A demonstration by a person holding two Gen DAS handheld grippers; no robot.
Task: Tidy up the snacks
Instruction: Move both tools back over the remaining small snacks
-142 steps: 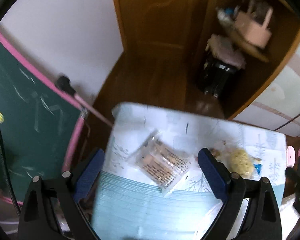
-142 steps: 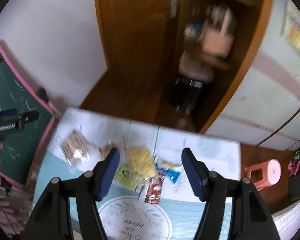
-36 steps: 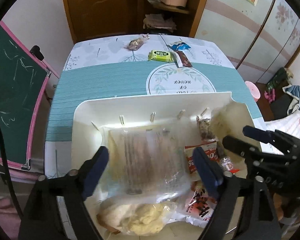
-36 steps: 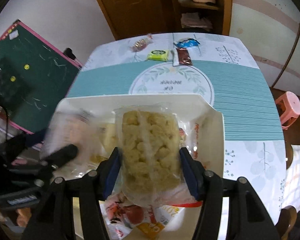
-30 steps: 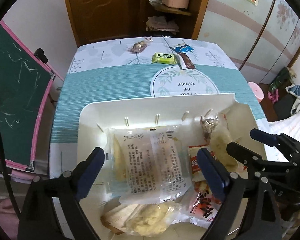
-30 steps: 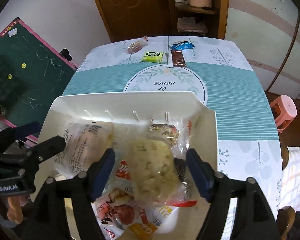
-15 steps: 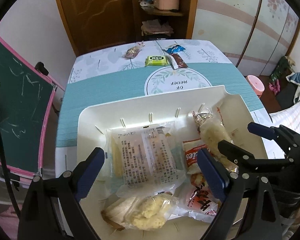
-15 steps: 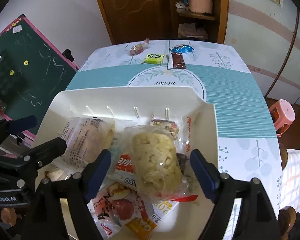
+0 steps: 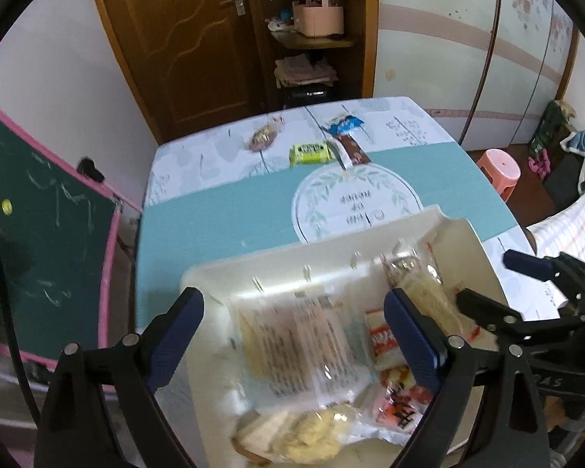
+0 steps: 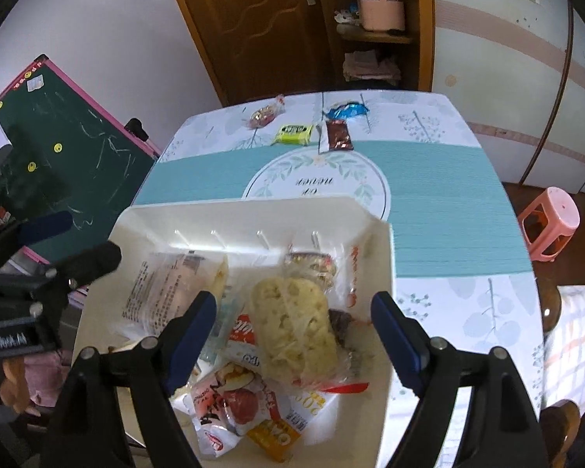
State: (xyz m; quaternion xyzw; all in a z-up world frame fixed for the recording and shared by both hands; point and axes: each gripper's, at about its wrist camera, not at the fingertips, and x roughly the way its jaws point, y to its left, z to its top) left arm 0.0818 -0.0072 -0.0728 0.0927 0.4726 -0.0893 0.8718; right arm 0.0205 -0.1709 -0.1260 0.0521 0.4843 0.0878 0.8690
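A white plastic bin [image 9: 323, 251] [image 10: 230, 214] at the table's near end holds several snack packs. Among them are a clear pack of wafers [image 9: 300, 347] [image 10: 167, 284] and a clear pack of yellow noodle cake [image 10: 292, 319] [image 9: 425, 296]. My left gripper [image 9: 292, 339] is open and empty above the wafer pack. My right gripper [image 10: 294, 331] is open and empty above the noodle cake pack. At the table's far end lie a candy bag [image 9: 263, 138] [image 10: 263, 114], a green pack [image 9: 309, 153] [image 10: 293, 133], a brown sachet [image 9: 353, 151] [image 10: 338, 135] and a blue wrapper [image 9: 343, 124] [image 10: 347, 110].
A teal and white cloth [image 9: 222, 210] [image 10: 440, 179] covers the table. A green chalkboard with a pink frame [image 9: 39, 214] [image 10: 58, 156] stands at the left. A pink stool [image 9: 499, 167] [image 10: 550, 214] is on the floor at the right. A door and shelf are behind.
Both grippers have let go of their packs, which now lie in the bin. Both grippers have pulled back and up, jaws wide. The left view has swung to the right.
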